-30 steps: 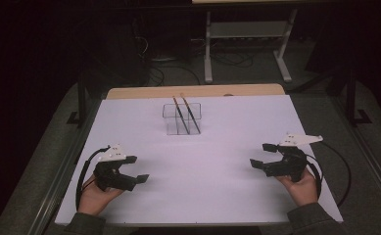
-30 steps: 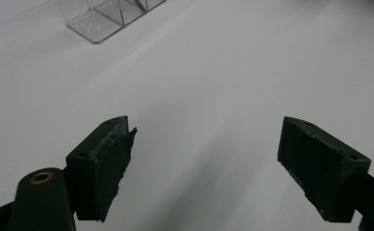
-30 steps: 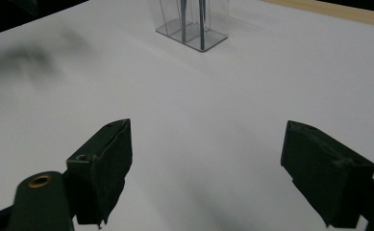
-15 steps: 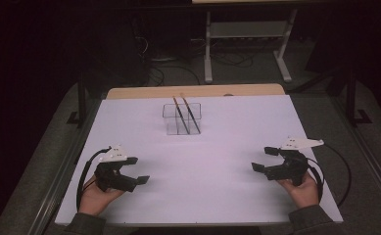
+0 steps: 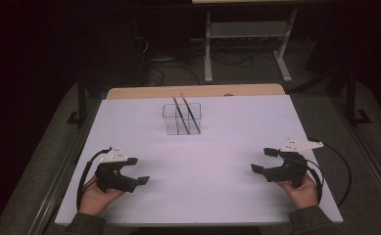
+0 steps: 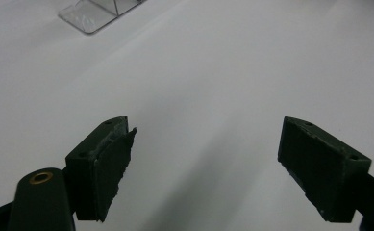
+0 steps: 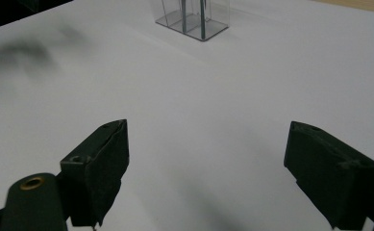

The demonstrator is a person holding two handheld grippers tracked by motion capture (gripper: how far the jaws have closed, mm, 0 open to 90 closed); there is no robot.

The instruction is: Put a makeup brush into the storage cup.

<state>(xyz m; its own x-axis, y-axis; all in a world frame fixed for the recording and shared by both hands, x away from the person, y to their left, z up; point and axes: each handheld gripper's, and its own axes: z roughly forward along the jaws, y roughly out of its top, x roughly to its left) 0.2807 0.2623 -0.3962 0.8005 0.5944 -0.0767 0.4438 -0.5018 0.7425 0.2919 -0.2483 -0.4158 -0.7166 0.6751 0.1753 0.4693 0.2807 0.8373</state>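
A clear plastic box [image 5: 181,119] stands at the far middle of the white table sheet [image 5: 217,147], with two thin brown sticks [image 5: 187,113] leaning in it. Its base corner shows in the left gripper view [image 6: 94,13] and its lower part in the right gripper view [image 7: 194,19]. My left gripper [image 5: 139,171] rests near the front left, open, nothing between its pads [image 6: 108,166]. My right gripper [image 5: 262,160] rests near the front right, also open and empty [image 7: 206,175]. Both are far from the box.
A strip of wooden tabletop [image 5: 193,91] shows behind the white sheet. Beyond the table are a white metal stand [image 5: 247,44] and cables on the dark floor. Black cables trail from both grippers near the table's side edges.
Both hands have drawn slightly nearer to the front edge of the table. The box and sticks have not moved.
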